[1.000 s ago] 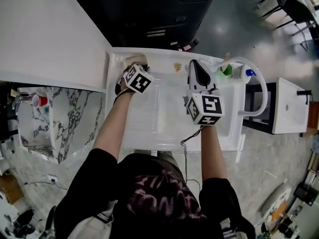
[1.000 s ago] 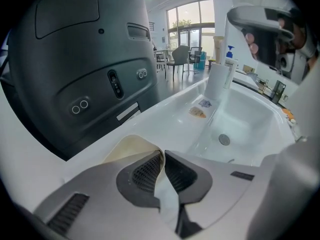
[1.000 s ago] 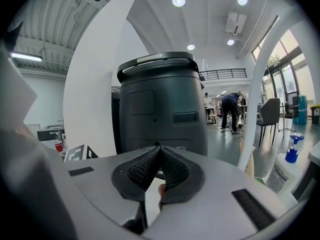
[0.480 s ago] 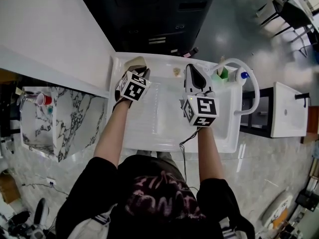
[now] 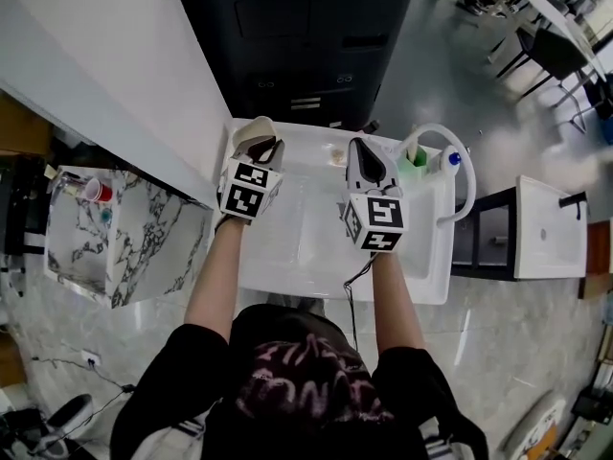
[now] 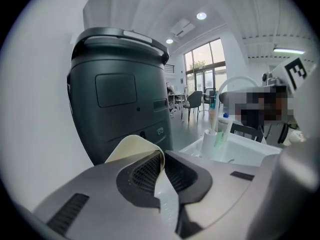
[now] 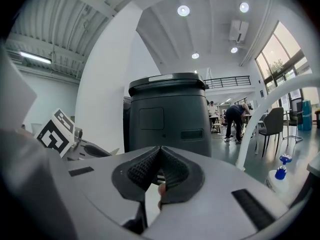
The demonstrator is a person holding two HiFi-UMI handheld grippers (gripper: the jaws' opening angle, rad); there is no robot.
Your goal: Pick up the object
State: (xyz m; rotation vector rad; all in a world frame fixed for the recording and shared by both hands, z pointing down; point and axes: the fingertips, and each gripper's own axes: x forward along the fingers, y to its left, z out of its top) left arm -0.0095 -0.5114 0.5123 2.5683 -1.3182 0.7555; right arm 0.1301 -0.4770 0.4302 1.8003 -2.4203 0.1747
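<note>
A cream, thin-walled object [image 5: 251, 128], curved like a paper cup, is at the far left corner of the white basin [image 5: 306, 257]. My left gripper [image 5: 261, 148] is shut on its wall. In the left gripper view the cream wall [image 6: 131, 146] runs between the two pads of the left gripper [image 6: 162, 156], with its rounded edge sticking out past them. My right gripper [image 5: 362, 153] hovers over the basin's far middle. In the right gripper view its pads meet at the tips of the right gripper [image 7: 160, 151], and I see nothing held between them.
A large black bin [image 5: 287, 36] stands just beyond the basin and fills both gripper views [image 6: 120, 94] [image 7: 170, 114]. A white arched faucet [image 5: 465, 166], a green cup [image 5: 414, 158] and a blue-capped bottle [image 5: 450, 157] are at the far right. A marble counter [image 5: 124, 238] with a red cup [image 5: 96, 192] lies left.
The head view has swung, so everything sits lower and further left in it. Both grippers stay over the basin's far side, and the left one keeps its hold on the cream object.
</note>
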